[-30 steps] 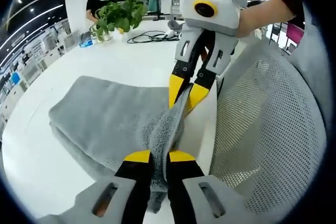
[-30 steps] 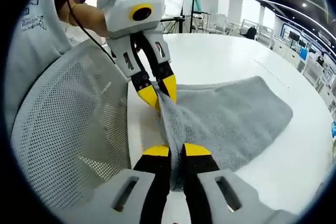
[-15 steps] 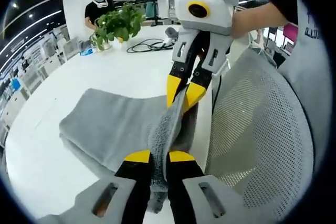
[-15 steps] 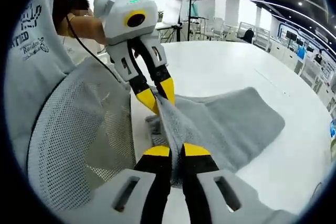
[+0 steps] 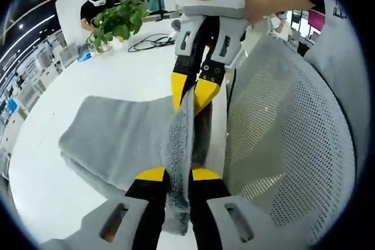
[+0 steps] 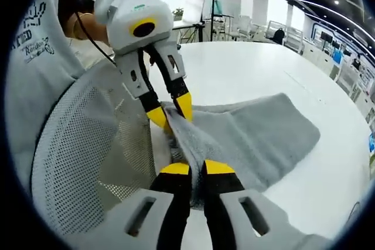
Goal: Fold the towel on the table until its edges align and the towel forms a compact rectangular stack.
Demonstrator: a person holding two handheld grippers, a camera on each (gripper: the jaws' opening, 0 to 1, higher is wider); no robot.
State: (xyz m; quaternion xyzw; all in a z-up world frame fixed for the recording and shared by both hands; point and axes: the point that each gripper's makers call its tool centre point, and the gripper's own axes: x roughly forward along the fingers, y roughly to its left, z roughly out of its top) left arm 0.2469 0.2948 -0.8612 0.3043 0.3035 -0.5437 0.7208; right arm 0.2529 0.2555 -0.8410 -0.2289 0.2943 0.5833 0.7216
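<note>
A grey towel [image 5: 117,136] lies on the white table [image 5: 117,77], its near edge lifted off the surface. In the left gripper view my left gripper [image 5: 177,174] is shut on that raised edge, and the right gripper [image 5: 191,93] pinches the same edge farther along. In the right gripper view my right gripper [image 6: 197,168] is shut on the towel [image 6: 258,136], and the left gripper [image 6: 170,112] grips the edge just beyond it. The strip of towel between the two grippers is taut and stands on edge.
A white mesh chair back [image 5: 281,139] stands close to the table edge, also seen as the mesh chair [image 6: 82,162]. A potted plant [image 5: 117,21] and black cables [image 5: 149,42] sit at the table's far side, near a standing person [image 5: 94,1].
Both grippers have kept their hold on the towel edge and lifted it higher; the other gripper sits higher in each view and the held strip is more upright.
</note>
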